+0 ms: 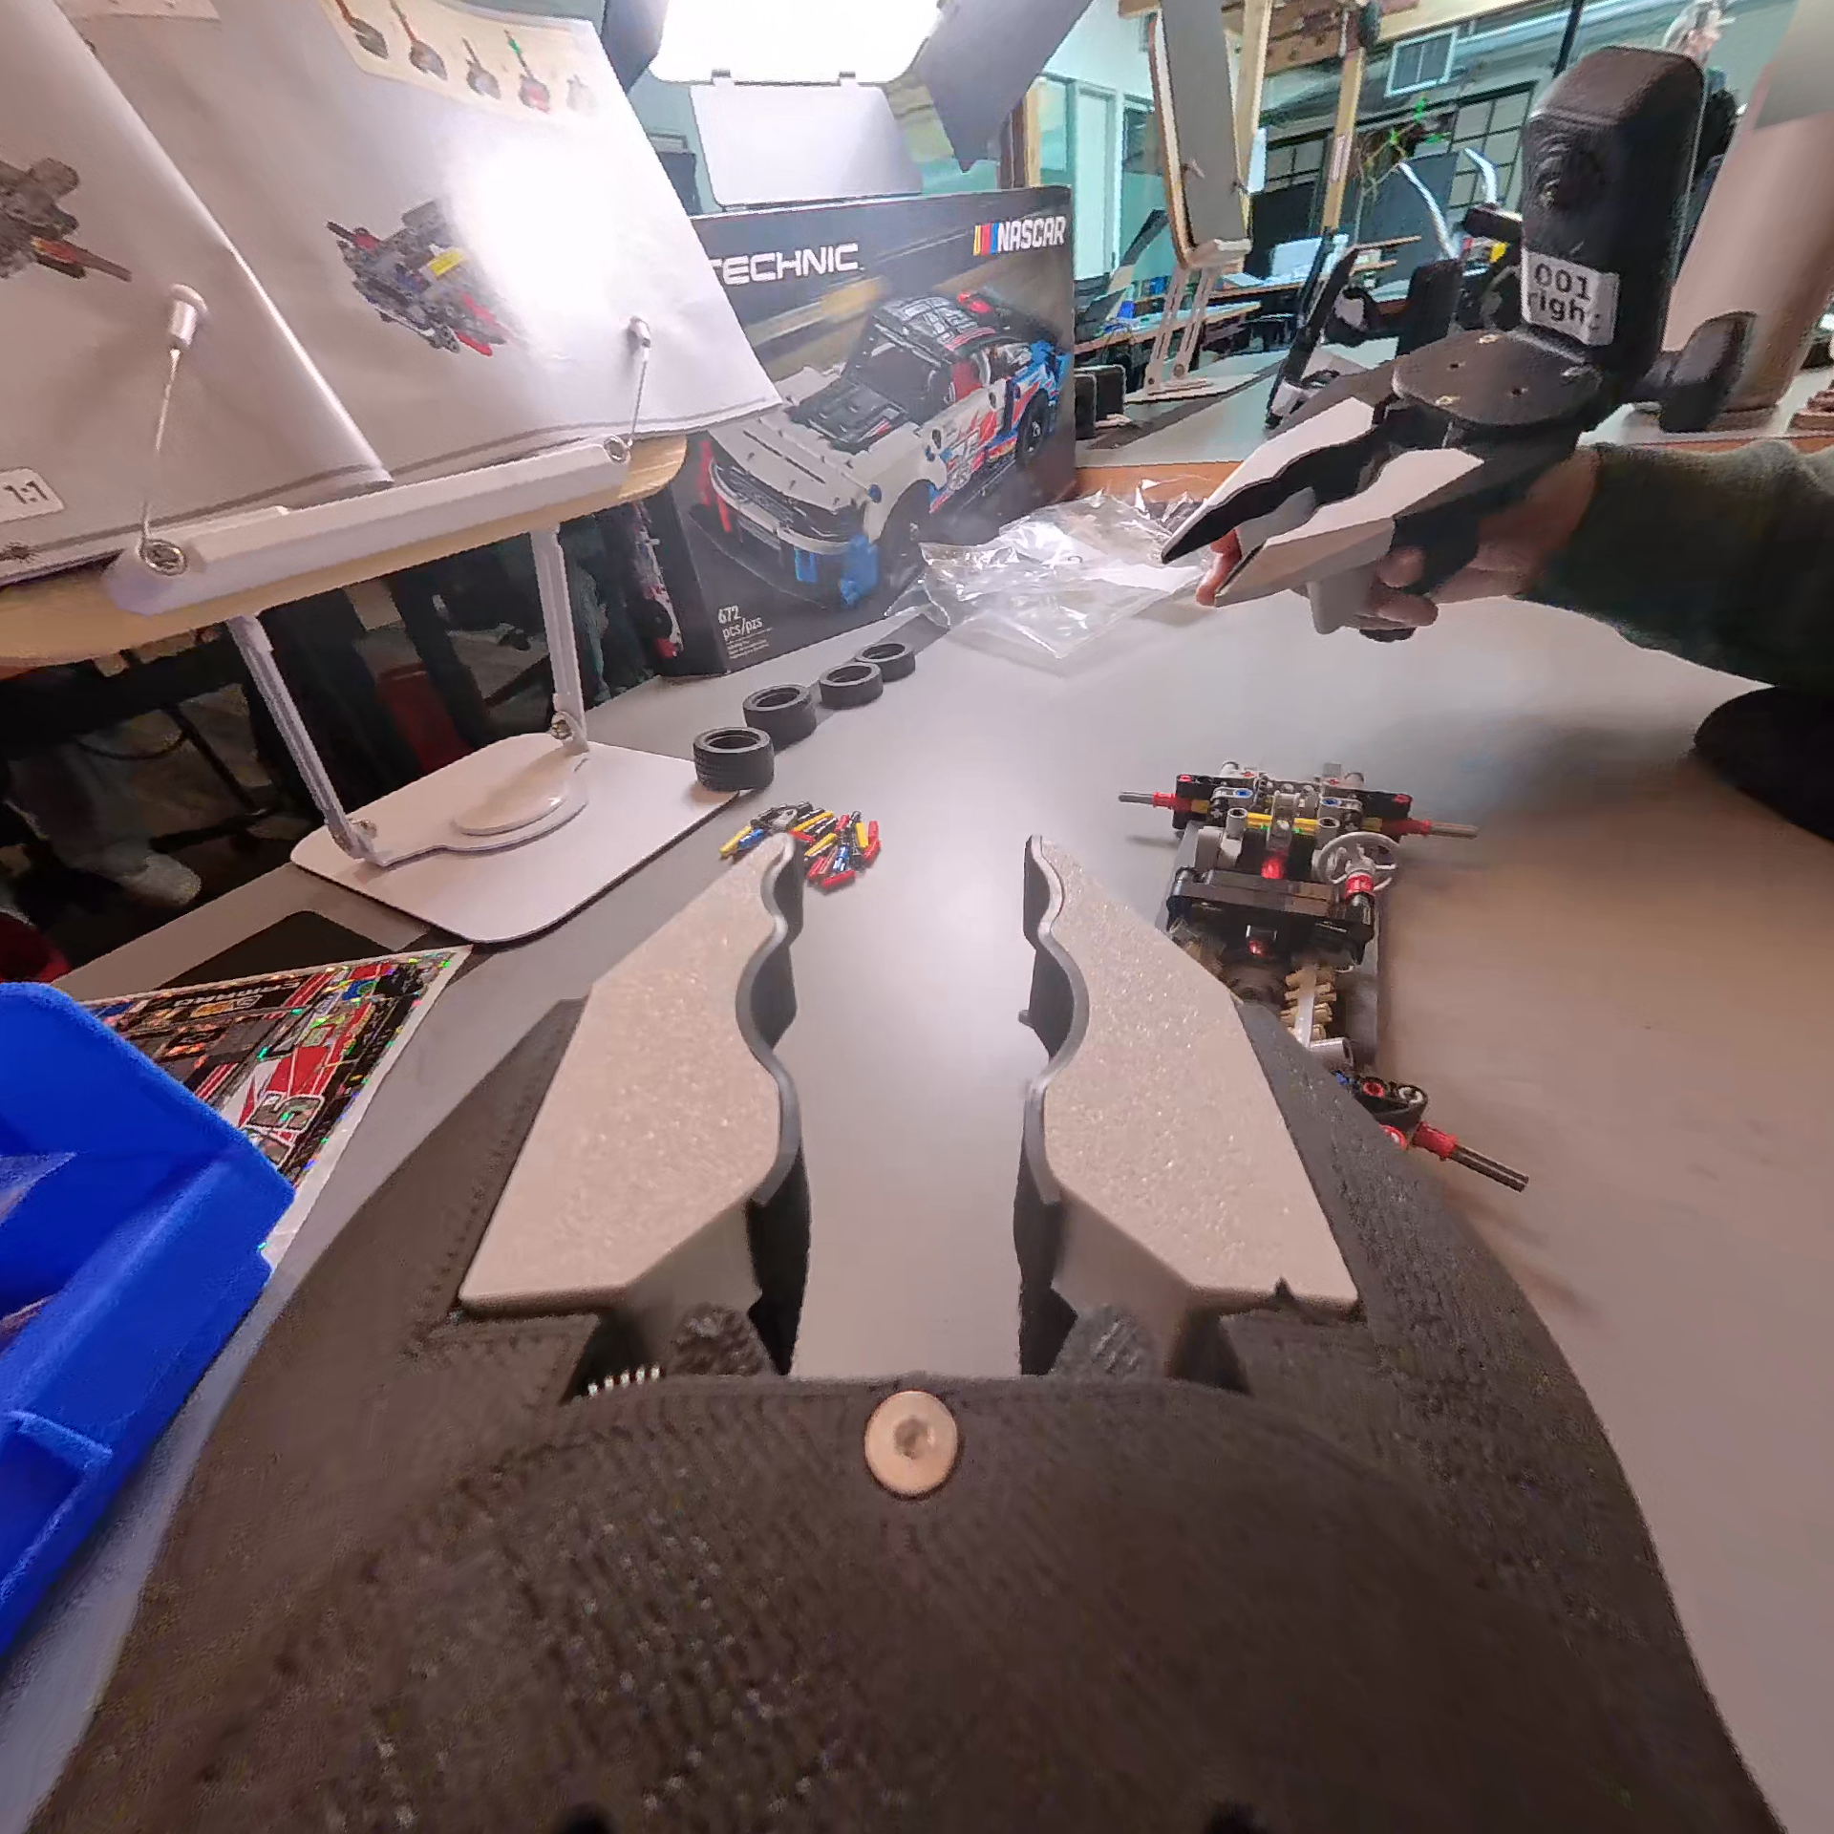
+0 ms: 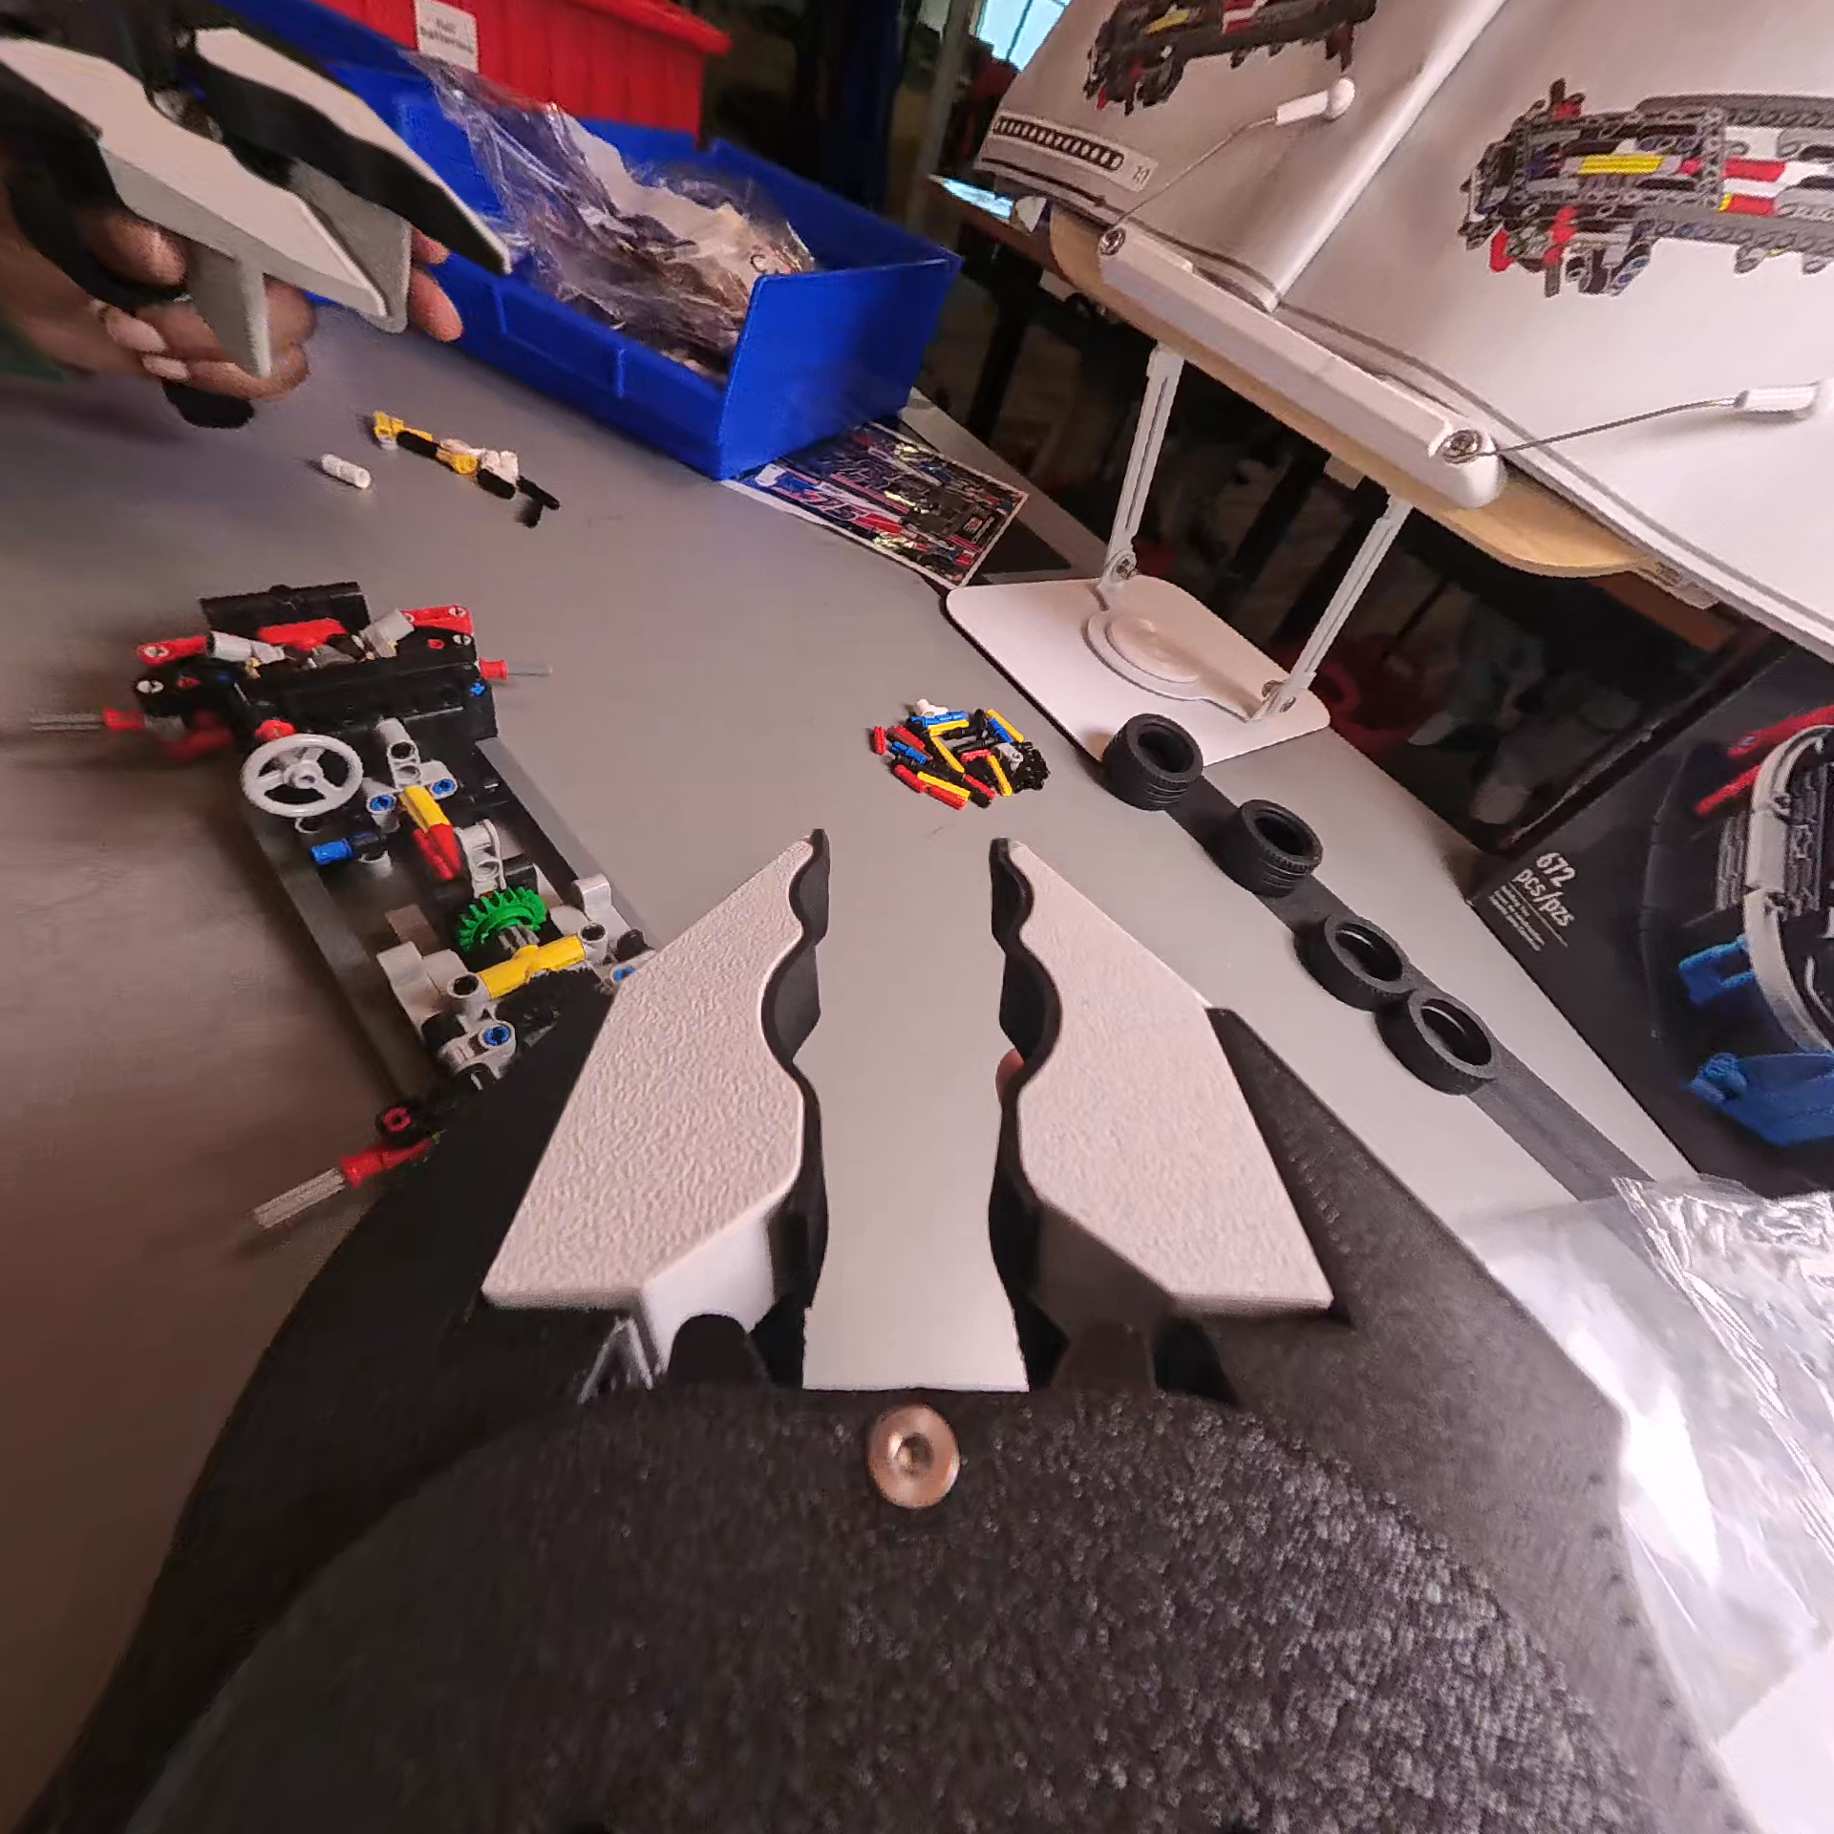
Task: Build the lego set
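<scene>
A partly built lego car chassis (image 1: 1280, 873) lies on the grey table, right of my left gripper (image 1: 908, 853); it also shows in the right wrist view (image 2: 397, 824), left of my right gripper (image 2: 903, 844). A heap of small coloured pins (image 1: 809, 839) lies just past my left fingertips and ahead of my right gripper (image 2: 958, 754). Both grippers are open, empty and above the table. My right gripper also shows in the left wrist view (image 1: 1201, 556), held high at the right. My left gripper also shows in the right wrist view (image 2: 447, 258).
Several black tyres (image 1: 794, 710) (image 2: 1270, 849) stand in a row. The open instruction book (image 1: 347, 278) sits on a white stand (image 2: 1151, 655). The set's box (image 1: 893, 417), clear bags (image 1: 1042, 586), a blue bin (image 2: 754, 298), a sticker sheet (image 2: 893, 501) and more loose pieces (image 2: 466, 461) surround the work area. My right fingertips sit around 25 cm from my left ones.
</scene>
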A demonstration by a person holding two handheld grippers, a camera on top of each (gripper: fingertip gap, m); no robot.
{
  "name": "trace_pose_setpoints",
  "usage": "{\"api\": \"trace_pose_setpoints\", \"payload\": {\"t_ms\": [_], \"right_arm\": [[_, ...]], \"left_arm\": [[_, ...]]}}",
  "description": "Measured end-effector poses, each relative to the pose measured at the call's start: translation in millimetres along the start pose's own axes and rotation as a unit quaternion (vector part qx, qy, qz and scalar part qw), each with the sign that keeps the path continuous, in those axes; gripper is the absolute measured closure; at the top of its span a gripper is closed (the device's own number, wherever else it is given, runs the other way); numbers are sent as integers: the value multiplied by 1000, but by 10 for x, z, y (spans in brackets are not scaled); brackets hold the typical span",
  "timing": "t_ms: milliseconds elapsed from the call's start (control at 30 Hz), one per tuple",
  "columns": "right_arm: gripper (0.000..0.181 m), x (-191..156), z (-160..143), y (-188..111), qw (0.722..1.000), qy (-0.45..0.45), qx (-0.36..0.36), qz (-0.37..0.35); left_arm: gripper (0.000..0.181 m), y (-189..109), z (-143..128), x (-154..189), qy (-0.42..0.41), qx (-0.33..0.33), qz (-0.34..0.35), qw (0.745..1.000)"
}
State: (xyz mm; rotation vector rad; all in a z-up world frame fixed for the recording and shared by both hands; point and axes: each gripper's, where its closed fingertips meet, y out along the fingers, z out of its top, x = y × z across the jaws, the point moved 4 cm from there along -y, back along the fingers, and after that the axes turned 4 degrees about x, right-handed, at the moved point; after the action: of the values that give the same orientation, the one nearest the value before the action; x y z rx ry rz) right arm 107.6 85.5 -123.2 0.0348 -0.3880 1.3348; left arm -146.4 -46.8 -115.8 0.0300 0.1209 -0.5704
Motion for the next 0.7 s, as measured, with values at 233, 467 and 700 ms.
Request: {"api": "trace_pose_setpoints", "payload": {"t_ms": [233,467,700], "right_arm": [[147,-140,-243,32,996,20,-53,73],[136,-332,-456,-188,969,-18,-184,164],[116,-469,-616,-82,949,-48,-227,213]], "left_arm": [[133,14,-62,211,-8,-40,-87,995],[131,-150,-303,503,9,-148,-191,970],[130,-144,-353,636,3,-145,-195,970]]}}
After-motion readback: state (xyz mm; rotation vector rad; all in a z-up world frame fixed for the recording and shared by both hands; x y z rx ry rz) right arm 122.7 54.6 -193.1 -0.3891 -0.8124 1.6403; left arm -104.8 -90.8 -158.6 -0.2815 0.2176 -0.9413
